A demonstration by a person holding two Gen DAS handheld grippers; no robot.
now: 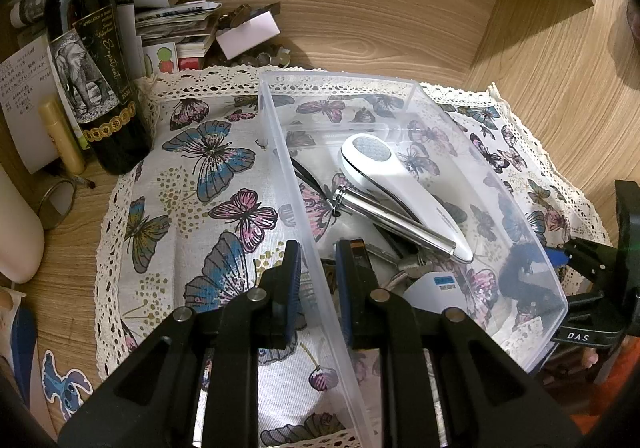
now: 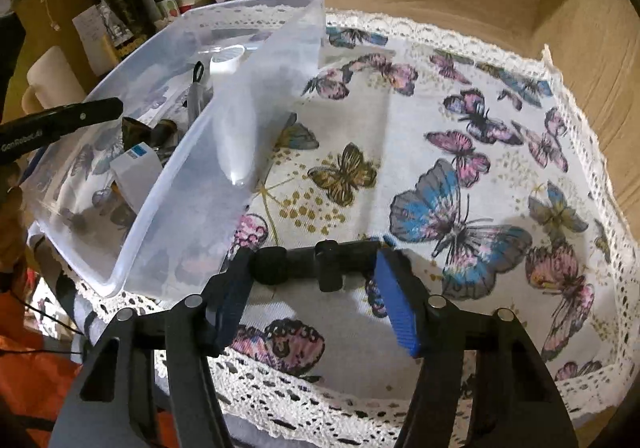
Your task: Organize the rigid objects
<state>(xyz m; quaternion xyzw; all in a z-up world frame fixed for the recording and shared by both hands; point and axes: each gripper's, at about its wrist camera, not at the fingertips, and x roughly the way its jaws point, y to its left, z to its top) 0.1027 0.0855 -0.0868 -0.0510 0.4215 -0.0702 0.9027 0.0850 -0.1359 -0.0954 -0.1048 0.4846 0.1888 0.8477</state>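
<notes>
You are looking through two fisheye lenses, so straight lines bow: the wooden back wall curves, and black vignette fills the corners of both views. Light is warm, indoor and moderate, coming from above; it leaves glare on the white handheld device, the chrome tube and the clear plastic bin. In the right wrist view the bin looks milky and soft with a bright glint on its wall, the butterfly cloth is evenly lit, and a soft shadow lies on the cloth near its front lace edge. Clutter at the far left corner sits dim and blurred.
</notes>
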